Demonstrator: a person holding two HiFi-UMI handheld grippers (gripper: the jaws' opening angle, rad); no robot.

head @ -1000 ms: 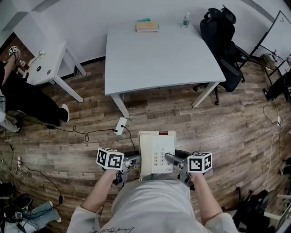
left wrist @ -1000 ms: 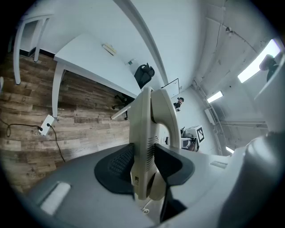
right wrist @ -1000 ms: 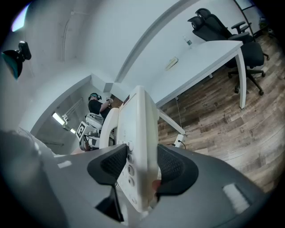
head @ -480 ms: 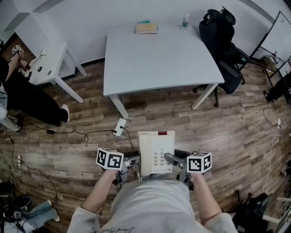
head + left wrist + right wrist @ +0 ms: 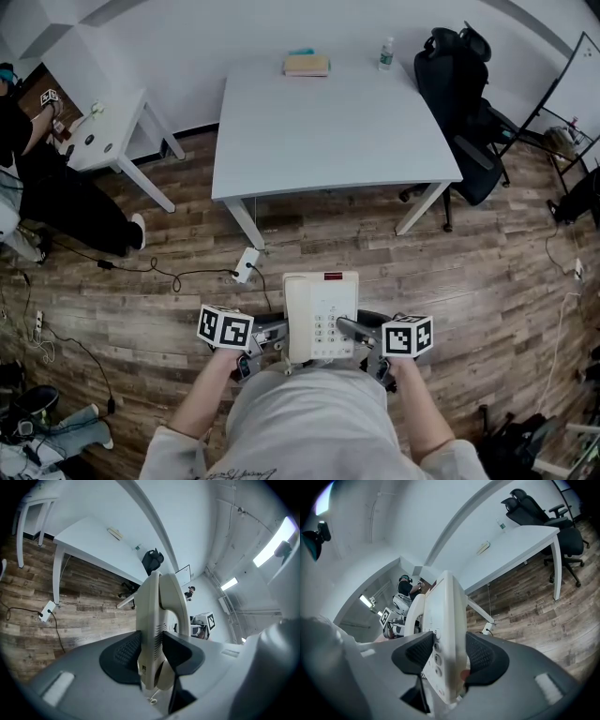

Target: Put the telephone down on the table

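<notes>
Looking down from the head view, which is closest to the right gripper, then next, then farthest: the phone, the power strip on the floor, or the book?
1. The telephone: clamped in the right gripper itself.
2. The power strip: on the floor, ahead and to the left.
3. The book: at the far edge of the table.

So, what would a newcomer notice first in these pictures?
The cream phone, low in the middle of the head view, is clamped at its sides by the left claw and right claw above the wooden floor. Beyond it stands a wide white table, with a black chair at its right.
</notes>
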